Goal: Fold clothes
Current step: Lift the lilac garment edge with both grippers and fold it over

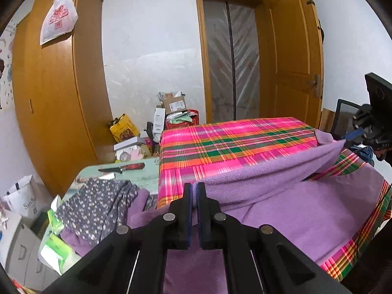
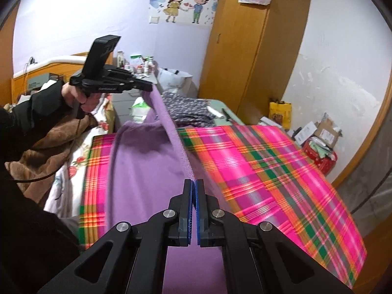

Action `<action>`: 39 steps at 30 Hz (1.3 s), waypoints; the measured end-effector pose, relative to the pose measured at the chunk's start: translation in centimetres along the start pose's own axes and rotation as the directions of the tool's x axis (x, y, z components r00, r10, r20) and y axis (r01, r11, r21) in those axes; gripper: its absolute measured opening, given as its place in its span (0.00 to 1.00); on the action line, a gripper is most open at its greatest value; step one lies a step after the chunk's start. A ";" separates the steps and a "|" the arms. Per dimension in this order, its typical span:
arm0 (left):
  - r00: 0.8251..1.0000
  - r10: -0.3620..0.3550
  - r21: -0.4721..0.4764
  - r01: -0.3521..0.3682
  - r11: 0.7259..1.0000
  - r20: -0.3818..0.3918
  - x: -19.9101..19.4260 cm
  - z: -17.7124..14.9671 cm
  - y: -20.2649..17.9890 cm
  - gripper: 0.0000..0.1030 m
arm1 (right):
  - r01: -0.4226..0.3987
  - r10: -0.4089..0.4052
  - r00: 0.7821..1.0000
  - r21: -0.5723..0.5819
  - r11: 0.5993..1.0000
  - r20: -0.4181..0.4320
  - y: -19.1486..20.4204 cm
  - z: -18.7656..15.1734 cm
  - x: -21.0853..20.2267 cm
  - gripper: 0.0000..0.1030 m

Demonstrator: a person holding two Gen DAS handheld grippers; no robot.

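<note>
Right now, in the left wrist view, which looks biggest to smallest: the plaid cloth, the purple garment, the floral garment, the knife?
1. plaid cloth and purple garment: alike, and the purple one lies nearer the camera, so no ranking.
2. floral garment.
3. knife, clearly smallest.

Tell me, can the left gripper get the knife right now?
Probably not. The left hand-held gripper is shut on the purple cloth, so it is busy. The knife lies apart on the side table, uncovered.
</note>
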State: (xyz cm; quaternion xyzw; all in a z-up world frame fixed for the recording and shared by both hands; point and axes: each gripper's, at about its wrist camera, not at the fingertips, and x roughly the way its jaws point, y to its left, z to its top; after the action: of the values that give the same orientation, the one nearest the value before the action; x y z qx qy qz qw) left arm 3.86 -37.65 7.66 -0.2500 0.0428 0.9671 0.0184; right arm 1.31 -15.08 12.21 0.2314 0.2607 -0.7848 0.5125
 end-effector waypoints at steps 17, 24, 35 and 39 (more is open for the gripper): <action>0.979 -0.031 -0.192 -0.008 0.981 -0.201 1.6 -11.2 -0.8 0.04 | -0.197 0.230 0.953 0.175 0.965 -0.198 5.5 -8.2 8.0 0.03; 0.974 -0.052 -0.283 -0.013 0.959 -0.221 0.6 -13.1 -0.8 0.06 | -0.207 0.252 0.941 0.205 0.957 -0.225 5.6 -9.5 8.0 0.11; 0.984 0.027 -0.570 -0.123 0.813 -0.174 -1.2 -13.7 3.0 0.20 | -0.138 0.169 0.973 0.184 0.973 -0.160 4.8 -9.9 5.4 0.33; 0.983 0.042 -0.575 -0.140 0.806 -0.180 -0.6 -13.3 3.1 0.21 | -0.105 0.134 0.978 0.183 0.977 -0.156 4.4 -10.1 5.4 0.33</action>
State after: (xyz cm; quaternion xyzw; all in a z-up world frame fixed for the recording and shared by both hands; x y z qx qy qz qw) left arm 10.57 -41.95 -3.40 -0.3173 -0.2437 0.9099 -0.1093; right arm 4.34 -13.69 0.45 0.3559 0.2191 -0.7498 0.5130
